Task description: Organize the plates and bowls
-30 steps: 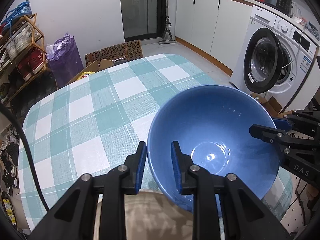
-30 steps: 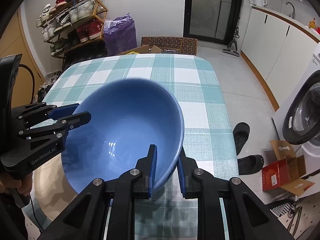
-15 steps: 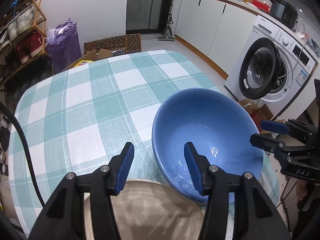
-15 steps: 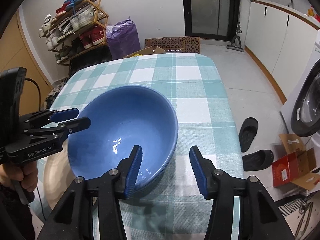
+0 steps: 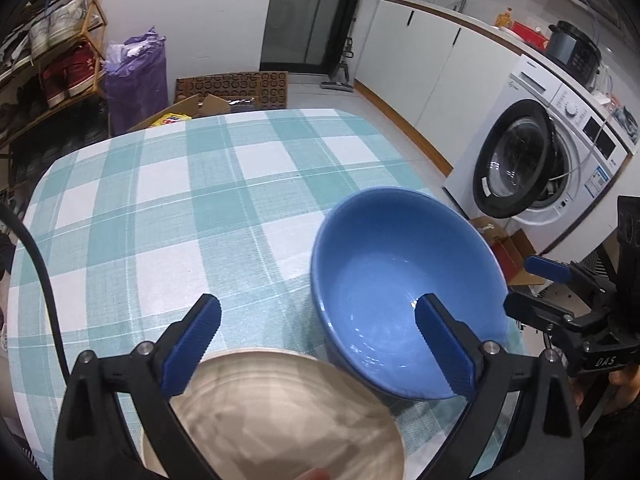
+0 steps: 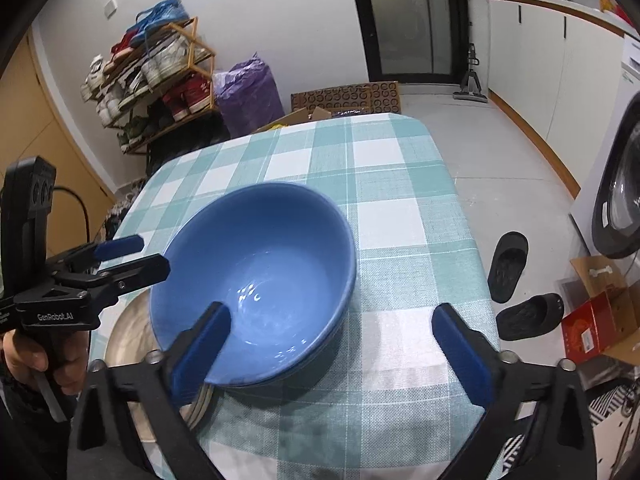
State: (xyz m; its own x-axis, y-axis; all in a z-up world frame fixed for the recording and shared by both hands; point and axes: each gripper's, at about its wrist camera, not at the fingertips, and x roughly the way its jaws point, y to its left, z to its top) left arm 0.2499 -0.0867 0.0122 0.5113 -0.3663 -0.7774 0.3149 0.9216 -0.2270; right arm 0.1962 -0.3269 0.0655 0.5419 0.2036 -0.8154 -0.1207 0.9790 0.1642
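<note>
1. Blue bowl point(image 5: 404, 292) upright on the checked bench point(image 5: 160, 208), near its right front corner, touching or just overlapping the rim of the beige plate point(image 5: 276, 416) at the near edge; exact contact hard to tell.
2. Left claw point(image 5: 316, 344) spread wide, gripping nothing, poised over the plate with one blue pad in front of the bowl's hollow.
3. Right claw point(image 6: 332, 344) likewise spread wide and empty, one finger over the bowl's near rim, the other out over bare cloth.
4. Probably glazed ceramic: rigid, fairly heavy for a pinch grip, slick under the pads, liable to chip or break if dropped or knocked against the plate.
5. Best taken at the rim, one pad inside the wall and one outside, pushed well down for bite.
6. Likely safer with both claws on opposite sides of the rim, given weight and gloss.
7. Plate thin and low: little edge to grip, probably needing a flat approach at the lip.
</note>
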